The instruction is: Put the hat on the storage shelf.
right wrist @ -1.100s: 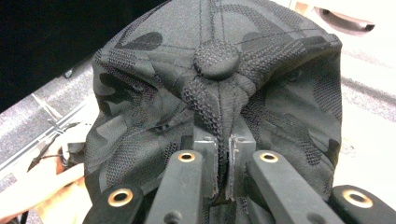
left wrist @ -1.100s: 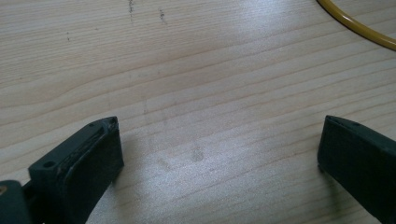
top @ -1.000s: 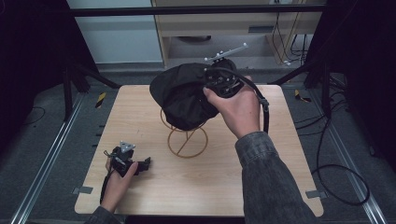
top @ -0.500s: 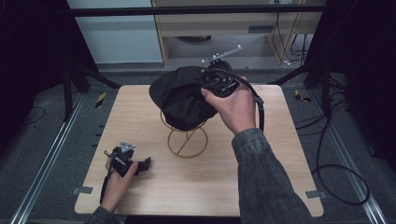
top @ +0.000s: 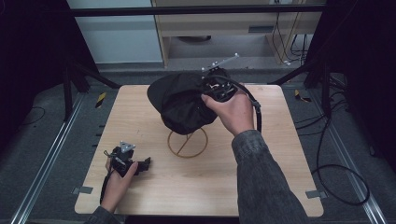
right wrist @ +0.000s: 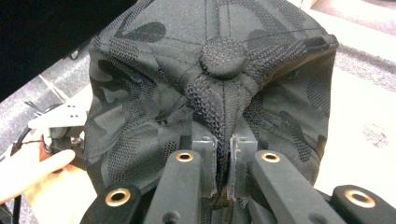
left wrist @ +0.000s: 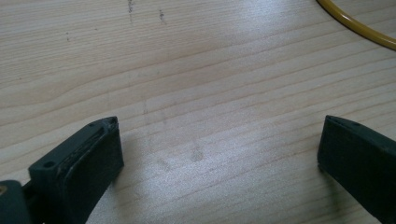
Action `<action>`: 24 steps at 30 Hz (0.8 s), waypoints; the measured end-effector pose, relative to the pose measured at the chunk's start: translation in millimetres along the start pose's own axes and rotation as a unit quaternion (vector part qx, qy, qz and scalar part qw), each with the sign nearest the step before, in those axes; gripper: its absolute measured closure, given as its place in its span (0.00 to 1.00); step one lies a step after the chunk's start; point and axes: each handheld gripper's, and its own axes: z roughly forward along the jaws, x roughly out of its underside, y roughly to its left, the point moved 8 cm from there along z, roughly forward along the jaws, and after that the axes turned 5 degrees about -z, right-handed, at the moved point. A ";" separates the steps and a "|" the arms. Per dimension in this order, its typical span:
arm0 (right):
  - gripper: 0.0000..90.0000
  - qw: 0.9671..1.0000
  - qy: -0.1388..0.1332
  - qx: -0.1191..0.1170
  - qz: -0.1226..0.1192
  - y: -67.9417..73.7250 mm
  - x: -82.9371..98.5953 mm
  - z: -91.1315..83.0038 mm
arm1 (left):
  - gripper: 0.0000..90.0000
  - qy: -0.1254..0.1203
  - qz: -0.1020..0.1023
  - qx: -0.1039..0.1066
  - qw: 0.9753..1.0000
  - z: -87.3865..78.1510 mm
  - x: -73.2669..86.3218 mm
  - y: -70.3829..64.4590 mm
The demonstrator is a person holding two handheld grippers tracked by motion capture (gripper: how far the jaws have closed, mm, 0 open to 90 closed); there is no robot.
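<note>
A black camouflage cap hangs over the top of a yellow wire stand at the middle of the table. My right gripper is at the cap's right side, shut on a fold of its fabric near the crown button; in the right gripper view my right gripper has its jaws pinching the cap. My left gripper rests on the table at the front left, open, with bare wood between its jaws. In the left gripper view my left gripper frames only wood, and the stand's ring curves past the top right.
The wooden table has metal rails on the floor along both sides. A black cable loops from the right gripper and another cable lies on the floor at the right. A desk and cabinets stand behind the table.
The right hand and the cap have shifted a little toward the back of the table. The left gripper has stayed where it was.
</note>
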 end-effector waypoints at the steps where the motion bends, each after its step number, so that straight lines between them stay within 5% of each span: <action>1: 0.94 1.000 0.001 0.000 -0.002 -0.5 1.0 1.3 | 0.00 0.000 0.000 0.000 1.000 0.0 0.0 0.0; 24: 0.91 1.000 0.010 -0.008 -0.004 -1.2 13.7 23.9 | 0.00 0.000 0.000 0.000 1.000 0.0 0.0 0.0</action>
